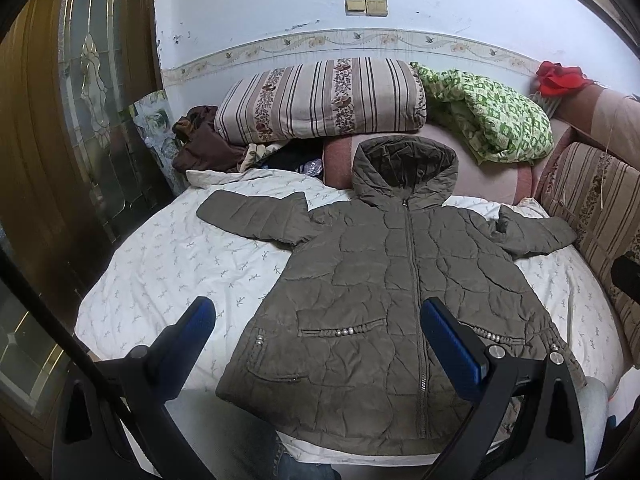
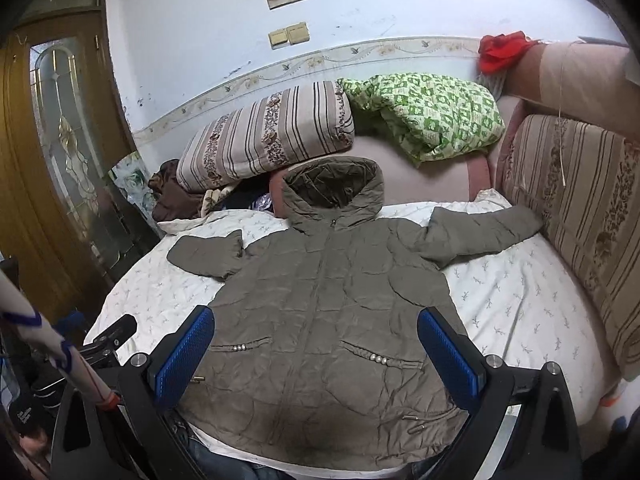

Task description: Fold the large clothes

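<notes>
An olive quilted hooded jacket (image 1: 384, 288) (image 2: 324, 320) lies flat, front up and zipped, on a white patterned sheet (image 1: 172, 264) (image 2: 516, 304). Its sleeves spread out to both sides and its hood points toward the far wall. My left gripper (image 1: 316, 312) hovers open above the jacket's lower left part, with nothing between its blue pads. Over the lower middle of the jacket, my right gripper (image 2: 316, 320) is open too, holding nothing. The left gripper's black tip (image 2: 116, 330) shows at the left edge of the right wrist view.
A striped bolster (image 1: 320, 100), a green patterned quilt (image 1: 492, 120) and brown clothes (image 1: 204, 144) are piled at the head of the bed. A striped sofa cushion (image 2: 580, 208) borders the right side. A wooden door with glass (image 1: 72, 120) stands at left.
</notes>
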A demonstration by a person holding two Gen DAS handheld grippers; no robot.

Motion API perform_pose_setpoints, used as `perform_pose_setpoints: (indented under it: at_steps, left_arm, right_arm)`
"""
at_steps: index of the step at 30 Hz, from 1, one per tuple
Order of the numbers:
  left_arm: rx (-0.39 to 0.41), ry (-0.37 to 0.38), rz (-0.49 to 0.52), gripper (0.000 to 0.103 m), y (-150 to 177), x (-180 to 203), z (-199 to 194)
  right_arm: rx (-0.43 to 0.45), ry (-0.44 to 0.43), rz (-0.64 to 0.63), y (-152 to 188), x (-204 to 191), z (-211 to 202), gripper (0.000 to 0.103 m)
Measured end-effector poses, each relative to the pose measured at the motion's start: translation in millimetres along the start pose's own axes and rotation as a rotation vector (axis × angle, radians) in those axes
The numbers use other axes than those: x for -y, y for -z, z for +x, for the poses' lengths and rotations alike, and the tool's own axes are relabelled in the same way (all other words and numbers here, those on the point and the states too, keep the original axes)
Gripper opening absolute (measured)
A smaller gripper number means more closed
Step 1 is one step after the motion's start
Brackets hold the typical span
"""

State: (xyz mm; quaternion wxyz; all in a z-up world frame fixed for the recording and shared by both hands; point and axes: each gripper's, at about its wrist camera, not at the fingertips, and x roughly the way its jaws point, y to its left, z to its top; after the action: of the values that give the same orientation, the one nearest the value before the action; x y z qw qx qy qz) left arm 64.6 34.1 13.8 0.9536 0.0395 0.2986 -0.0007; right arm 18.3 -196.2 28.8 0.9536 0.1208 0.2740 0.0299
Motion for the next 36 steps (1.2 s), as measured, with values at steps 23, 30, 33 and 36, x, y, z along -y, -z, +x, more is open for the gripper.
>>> perform_pose_setpoints:
  at_steps: [23,30,33,36]
  left_arm:
    - [-0.031,0.006,0.010,0.102,-2,5,23]
    - [-0.034,0.046,0.004,0.102,-8,11,28]
    - [-0.053,0.089,-0.009,0.102,-16,15,33]
    - [-0.080,0.147,-0.036,0.102,-30,19,39]
  right_arm:
    - [-0.048,0.013,0.040,-10,15,30,0.103]
    - [-0.047,-0.015,0.090,-18,28,35,0.103]
    - [-0.062,-0.060,0.137,-29,37,42,0.103]
    - [-0.096,-0.123,0.221,-45,54,52,0.103]
